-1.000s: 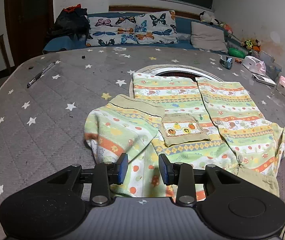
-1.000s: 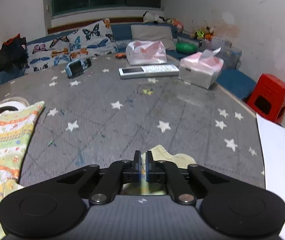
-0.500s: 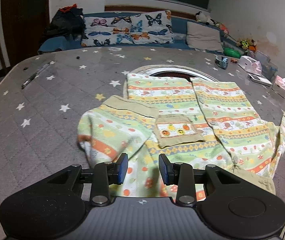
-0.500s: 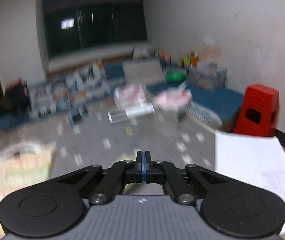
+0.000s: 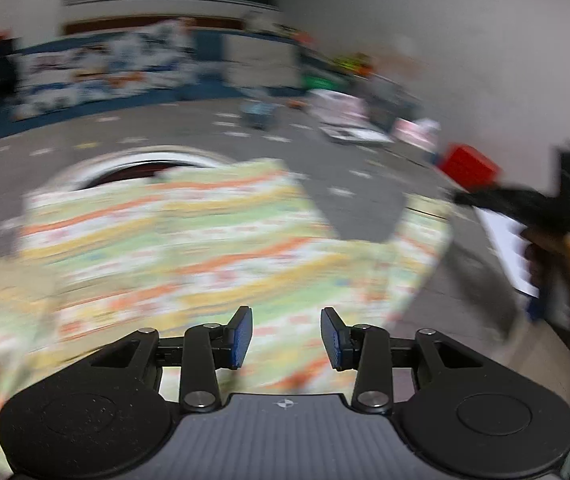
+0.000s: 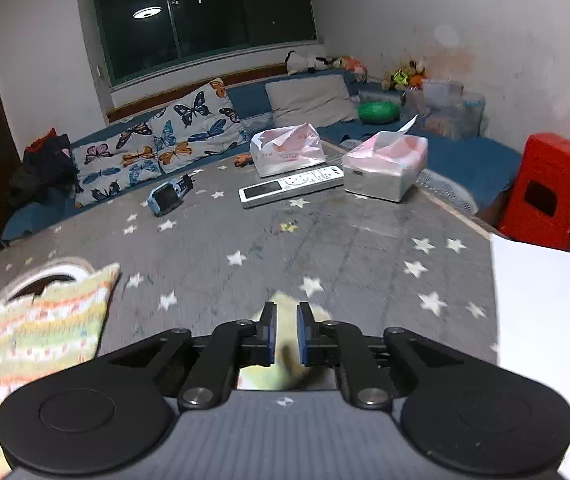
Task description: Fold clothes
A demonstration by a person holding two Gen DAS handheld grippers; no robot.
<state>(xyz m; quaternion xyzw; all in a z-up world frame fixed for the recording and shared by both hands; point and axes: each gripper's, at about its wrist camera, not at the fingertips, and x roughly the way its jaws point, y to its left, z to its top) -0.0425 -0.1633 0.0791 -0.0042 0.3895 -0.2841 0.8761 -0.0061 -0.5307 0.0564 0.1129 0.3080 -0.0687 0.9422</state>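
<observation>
The left gripper (image 5: 285,336) hangs over the striped green, orange and yellow patterned garment (image 5: 189,240), its jaws parting with nothing pinched between them. The right gripper (image 6: 285,334) is also spreading its jaws narrowly; a blurred yellow-green sleeve end (image 6: 281,364) shows through the gap, pads apparently clear of it. The garment lies spread on the grey star-printed mattress (image 6: 325,236). Beyond sit a white remote (image 6: 291,185), 2 pink tissue packs (image 6: 385,162) and a red plastic stool (image 6: 547,192).

Home bedroom: star-print mattress (image 6: 325,240), butterfly pillows (image 6: 157,148), plush toys (image 6: 405,74).
</observation>
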